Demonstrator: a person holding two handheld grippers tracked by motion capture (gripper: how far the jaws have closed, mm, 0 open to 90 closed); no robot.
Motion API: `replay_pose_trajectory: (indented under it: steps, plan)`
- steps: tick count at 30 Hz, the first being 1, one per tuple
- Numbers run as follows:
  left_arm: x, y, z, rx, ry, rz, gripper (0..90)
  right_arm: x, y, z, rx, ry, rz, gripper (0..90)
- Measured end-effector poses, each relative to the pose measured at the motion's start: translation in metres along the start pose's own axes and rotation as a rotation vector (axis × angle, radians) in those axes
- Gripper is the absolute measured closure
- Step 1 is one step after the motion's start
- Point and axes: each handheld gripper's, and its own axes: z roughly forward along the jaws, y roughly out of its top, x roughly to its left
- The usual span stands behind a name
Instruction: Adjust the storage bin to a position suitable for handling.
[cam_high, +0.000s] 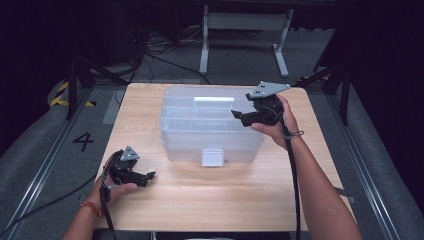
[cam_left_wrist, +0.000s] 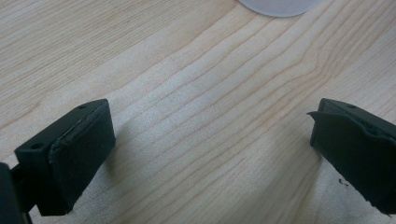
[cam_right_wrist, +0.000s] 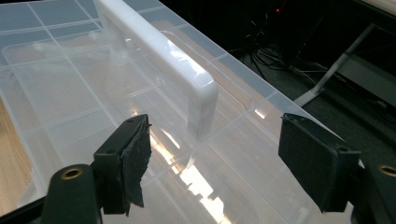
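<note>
A clear plastic storage box with a lid sits in the middle of the wooden table. Its white carry handle lies along the lid top, and a white latch is on the front wall. My right gripper hovers open over the box's right end; in the right gripper view the handle stands just ahead of the spread jaws. My left gripper rests low at the table's front left, open, with bare wood between its pads.
A pale rounded edge of the box shows at the top of the left gripper view. Beyond the table are a metal stand, floor cables and a floor marking "4".
</note>
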Motion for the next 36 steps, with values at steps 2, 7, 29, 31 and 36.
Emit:
replay_pose_trajectory:
  steps: [2, 7, 29, 31, 36]
  plan:
    - [0.000, 0.000, 0.000, 0.000, 0.000, 0.000, 0.4, -0.002, 0.002, 0.004, 0.010, -0.003, 0.003, 26.0]
    - [0.000, 0.000, 0.000, 0.000, 0.000, -0.001, 0.4, -0.004, 0.005, 0.009, 0.021, 0.000, 0.007, 29.9]
    - [0.000, 0.000, 0.000, 0.000, 0.000, 0.000, 0.4, -0.004, 0.019, 0.025, 0.069, 0.032, -0.040, 57.5]
    - [0.000, 0.000, 0.000, 0.000, 0.000, 0.000, 0.4, -0.003, 0.020, 0.026, 0.078, 0.036, -0.051, 61.3]
    - [0.000, 0.000, 0.000, 0.000, 0.000, 0.000, 0.4, -0.002, 0.020, 0.028, 0.091, 0.034, -0.056, 65.0]
